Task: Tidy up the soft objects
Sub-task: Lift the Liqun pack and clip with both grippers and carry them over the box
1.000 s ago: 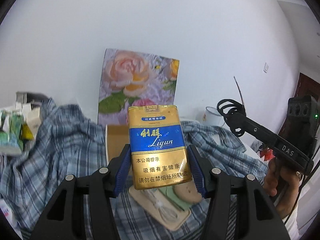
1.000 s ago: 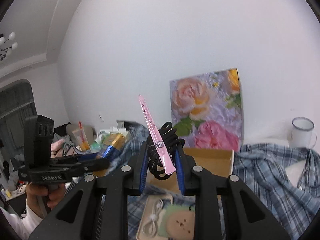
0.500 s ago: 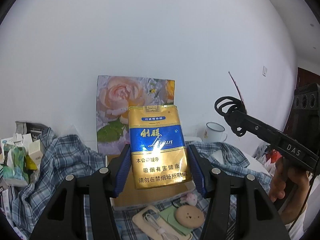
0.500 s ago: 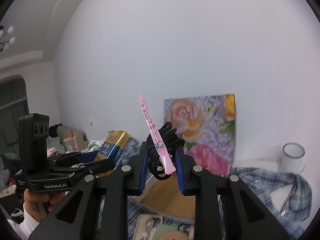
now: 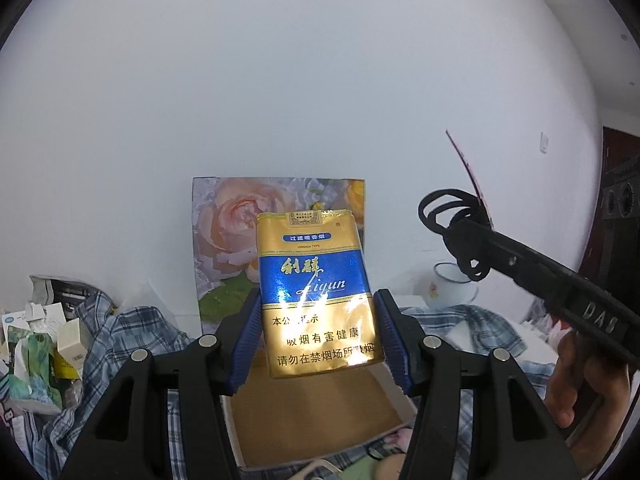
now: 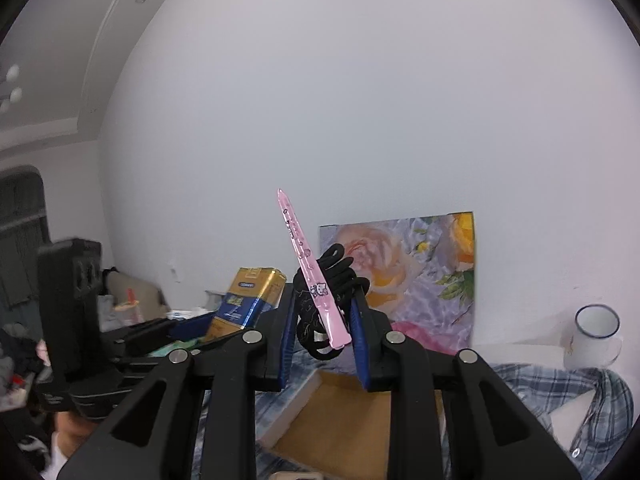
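A gold and blue soft cigarette pack [image 5: 316, 292] stands upright in my left gripper [image 5: 318, 320], which is shut on its lower sides. In the right wrist view the same pack [image 6: 244, 300] shows at the left. My right gripper [image 6: 324, 320] is shut on a pink cartoon hair clip [image 6: 310, 276] and a bundle of black cord loops [image 6: 340, 276]. The clip sticks up and to the left. Both grippers hang above an open shallow cardboard box [image 5: 316, 420] [image 6: 340, 420]. In the left wrist view, the right gripper [image 5: 456, 232] reaches in from the right.
A floral panel [image 5: 224, 232] [image 6: 420, 256] leans on the white wall behind the box. A blue plaid shirt [image 5: 120, 340] [image 6: 560, 392] lies crumpled around it. A white enamel mug [image 5: 452, 288] [image 6: 596, 336] stands at the right. Small cartons [image 5: 40, 344] pile up at the far left.
Both grippers have risen with their loads still held. The box and shirt sit lower in both views, and the tray with the round beige item has slid almost out at the bottom.
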A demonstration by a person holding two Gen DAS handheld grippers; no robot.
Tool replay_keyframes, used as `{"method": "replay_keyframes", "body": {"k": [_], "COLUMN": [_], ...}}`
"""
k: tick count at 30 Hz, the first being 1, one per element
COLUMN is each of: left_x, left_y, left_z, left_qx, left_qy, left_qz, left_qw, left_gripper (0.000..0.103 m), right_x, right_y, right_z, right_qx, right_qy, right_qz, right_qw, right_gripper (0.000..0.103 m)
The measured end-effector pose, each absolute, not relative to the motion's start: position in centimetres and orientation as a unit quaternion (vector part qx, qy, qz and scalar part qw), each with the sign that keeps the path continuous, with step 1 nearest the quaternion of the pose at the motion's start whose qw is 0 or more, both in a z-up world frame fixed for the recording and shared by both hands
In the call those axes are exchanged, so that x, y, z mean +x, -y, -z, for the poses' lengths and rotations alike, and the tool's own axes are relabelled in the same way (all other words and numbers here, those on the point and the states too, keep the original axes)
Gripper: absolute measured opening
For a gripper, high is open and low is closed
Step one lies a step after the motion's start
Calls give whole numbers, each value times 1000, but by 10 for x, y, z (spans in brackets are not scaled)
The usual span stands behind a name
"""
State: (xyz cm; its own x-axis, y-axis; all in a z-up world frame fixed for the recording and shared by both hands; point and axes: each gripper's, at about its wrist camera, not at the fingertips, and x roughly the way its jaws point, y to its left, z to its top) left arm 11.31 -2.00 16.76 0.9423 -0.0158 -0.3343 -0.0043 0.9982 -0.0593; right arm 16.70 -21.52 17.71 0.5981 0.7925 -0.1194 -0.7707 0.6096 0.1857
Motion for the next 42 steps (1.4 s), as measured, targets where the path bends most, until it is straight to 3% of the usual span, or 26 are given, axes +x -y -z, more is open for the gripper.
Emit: {"method": "replay_keyframes", "body": {"k": [7,26,42], "left_x": [138,185,199], "left_y": [14,1,7], "left_z": [-134,-47,-11], "left_qx": [-23,-48,-21], "left_qy": [-195,-265,-317], "left_qz": [-12,-4,-22], "left_qw": [980,963,948], "left_gripper": [57,57,57], "right_x": [183,254,272], "right_y": [197,182,173], "right_z": [-132,-44,-6], "right_qx": [27,77,76], "right_qy": [-90,-257,-337], "right_qz": [-407,-423,-406], "right_qw": [908,865,846], "right_gripper": [24,24,24]}}
